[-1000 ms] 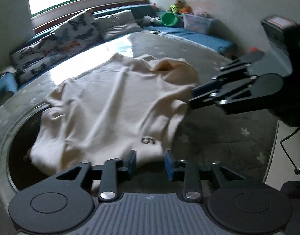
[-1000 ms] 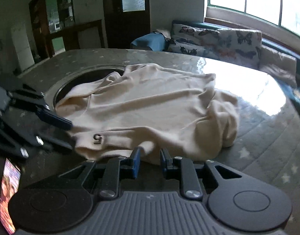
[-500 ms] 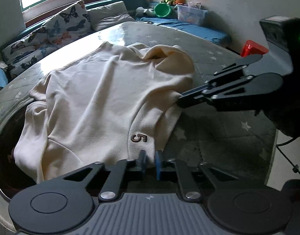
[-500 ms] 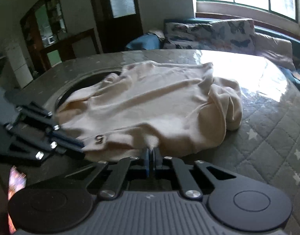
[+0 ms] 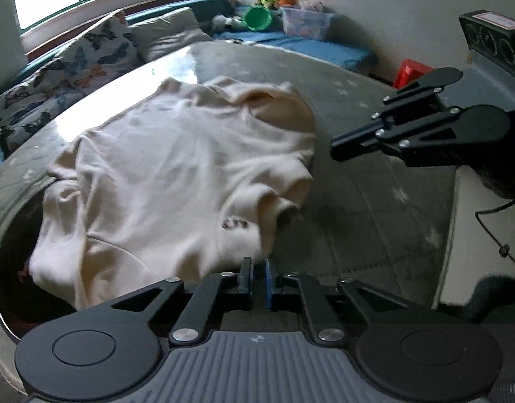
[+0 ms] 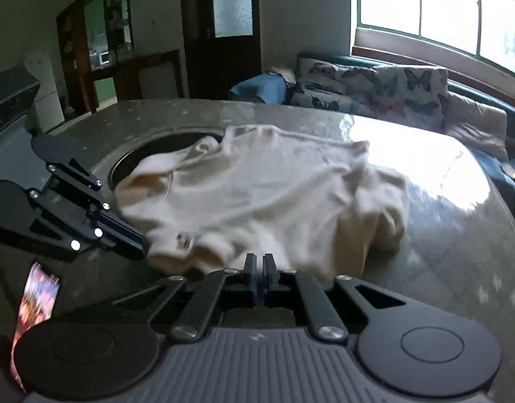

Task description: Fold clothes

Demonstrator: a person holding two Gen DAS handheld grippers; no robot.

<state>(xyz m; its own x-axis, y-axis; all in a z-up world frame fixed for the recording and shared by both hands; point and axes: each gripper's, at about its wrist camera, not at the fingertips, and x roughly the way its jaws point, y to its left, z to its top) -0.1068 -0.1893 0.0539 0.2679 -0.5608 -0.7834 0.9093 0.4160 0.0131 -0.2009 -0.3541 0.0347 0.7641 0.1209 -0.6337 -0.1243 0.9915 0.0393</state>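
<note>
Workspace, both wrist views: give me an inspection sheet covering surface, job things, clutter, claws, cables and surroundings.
Surface: grey quilted table cover with stars; a dark round opening lies under one end of the garment.
Job's things: one cream top, spread out, rumpled, not yet folded.
Clutter: nothing seen on the table; a lit screen sits low beside it.
Claws: left claw shut on the top's near hem; right claw shut, its tip apart from the cloth in the left wrist view.
Cables: black cable off the table's edge.
Surroundings: butterfly cushions, window, green bucket.
</note>
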